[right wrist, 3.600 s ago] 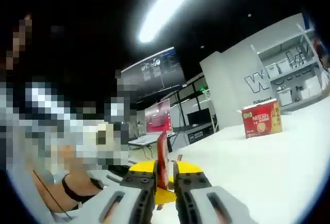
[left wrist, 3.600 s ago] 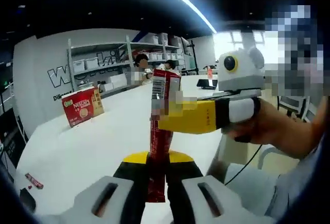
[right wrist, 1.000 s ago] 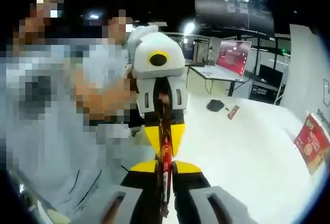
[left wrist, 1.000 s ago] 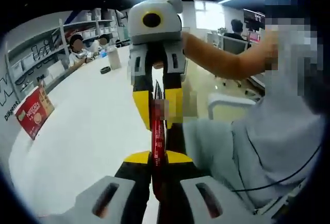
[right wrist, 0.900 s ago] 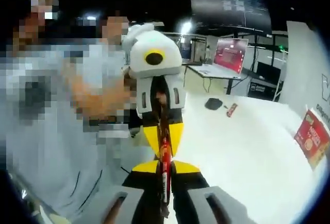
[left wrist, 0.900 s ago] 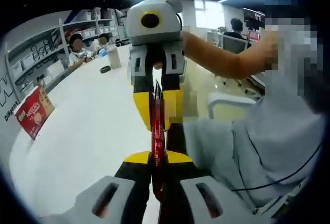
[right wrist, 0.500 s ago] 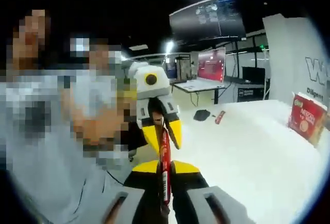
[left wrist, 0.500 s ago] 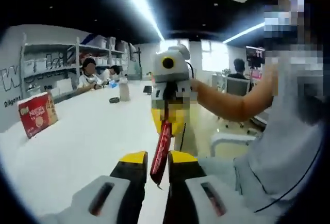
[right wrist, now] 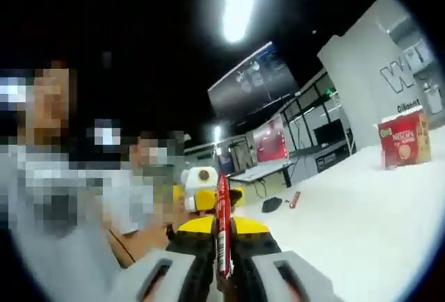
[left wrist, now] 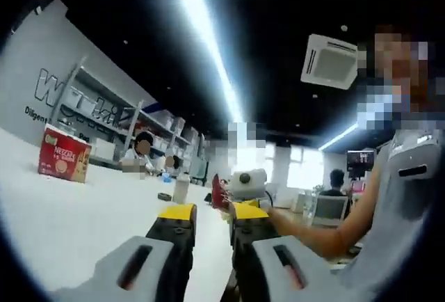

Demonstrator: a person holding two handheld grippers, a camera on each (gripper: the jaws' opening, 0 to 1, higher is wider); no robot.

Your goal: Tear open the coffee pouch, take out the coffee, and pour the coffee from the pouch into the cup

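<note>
Right gripper view: my right gripper (right wrist: 221, 236) has its yellow-tipped jaws clamped on one red coffee pouch (right wrist: 222, 229), a narrow stick standing upright between them; its print is too small to read. Beyond it sits the left gripper (right wrist: 206, 197), held in a person's hand. One red box (right wrist: 405, 138) stands well off on the white table (right wrist: 361, 225) and reads "NESCAFE". A small red packet (right wrist: 295, 199) lies flat on the table near a dark object.

In the left gripper view, my left gripper (left wrist: 208, 213) has its jaws parted with nothing between them — the pouch's red tip (left wrist: 218, 192) shows beyond, at the right gripper. The same box shows at left, and large letters starting "W" mark the wall.
</note>
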